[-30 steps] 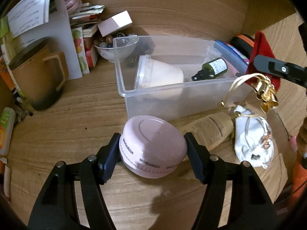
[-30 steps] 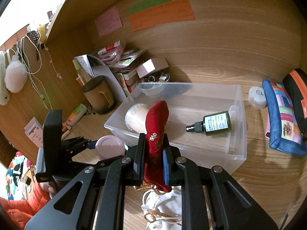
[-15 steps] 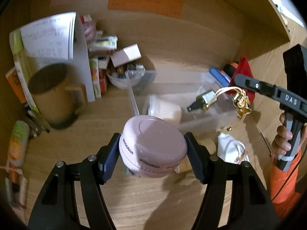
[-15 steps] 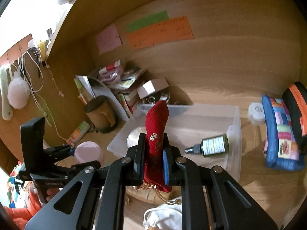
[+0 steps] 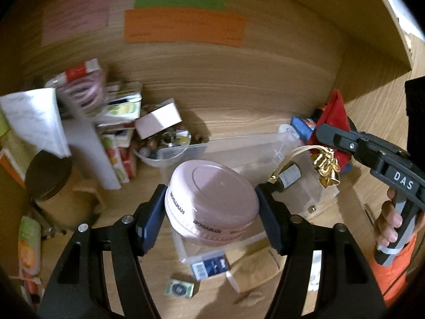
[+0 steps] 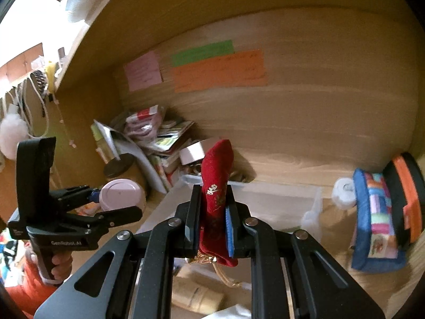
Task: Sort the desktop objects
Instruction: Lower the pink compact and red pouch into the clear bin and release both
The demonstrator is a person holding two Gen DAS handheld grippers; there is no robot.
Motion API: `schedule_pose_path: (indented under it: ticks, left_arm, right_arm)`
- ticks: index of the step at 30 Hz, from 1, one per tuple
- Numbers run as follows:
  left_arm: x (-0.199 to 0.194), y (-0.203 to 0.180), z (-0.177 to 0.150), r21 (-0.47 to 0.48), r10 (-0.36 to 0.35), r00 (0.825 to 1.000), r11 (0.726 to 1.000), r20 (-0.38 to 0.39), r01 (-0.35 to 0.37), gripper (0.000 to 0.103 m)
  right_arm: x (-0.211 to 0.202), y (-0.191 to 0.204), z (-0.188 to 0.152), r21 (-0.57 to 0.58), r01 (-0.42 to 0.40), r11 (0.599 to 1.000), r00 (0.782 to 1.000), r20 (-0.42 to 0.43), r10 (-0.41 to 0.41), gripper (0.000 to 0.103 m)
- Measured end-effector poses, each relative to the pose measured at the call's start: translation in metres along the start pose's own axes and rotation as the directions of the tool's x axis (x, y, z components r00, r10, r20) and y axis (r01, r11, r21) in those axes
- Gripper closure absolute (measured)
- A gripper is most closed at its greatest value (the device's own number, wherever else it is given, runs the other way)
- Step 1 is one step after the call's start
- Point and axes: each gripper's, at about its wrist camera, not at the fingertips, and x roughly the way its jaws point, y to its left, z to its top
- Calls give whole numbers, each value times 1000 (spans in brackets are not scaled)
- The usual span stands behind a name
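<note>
- a wooden desk top [image 5: 127, 287] with pale grain is seen at the bottom of both views.
- the desk is closed at the back by a wooden back panel [image 6: 305, 122] of the same grain.
- a pink note [image 6: 143, 71], a green strip [image 6: 202, 52] and an orange strip [image 6: 219, 73] are stuck high on that panel, side by side and partly overlapping.
- a wooden side panel [image 6: 87, 98] is set at the left edge of the desk.
- beyond that side panel a brighter room [image 6: 34, 13] is glimpsed, where cords and a white pompom [image 6: 12, 135] are hung.
- warm, dim light is cast over the alcove.
</note>
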Motion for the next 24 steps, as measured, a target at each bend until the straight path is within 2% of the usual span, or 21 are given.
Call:
schedule_pose_path:
  ticks: [3,13,24]
  left_arm:
    - [18,-8,2,17,-23,999,1000,-27,23,38]
    - [67,-36,8,79,-48,995,995,-83,55,38]
    - [90,-50,-4,152,-36,992,987,-120,54,37]
  right_arm:
    - [5,-4,-1,-7,32,999,999,-4,-32,88]
    - [44,-50,-26,83,53,995,991,-129,-42,89]
    - [66,-57,-42,71,63,995,977,-208,-47,87]
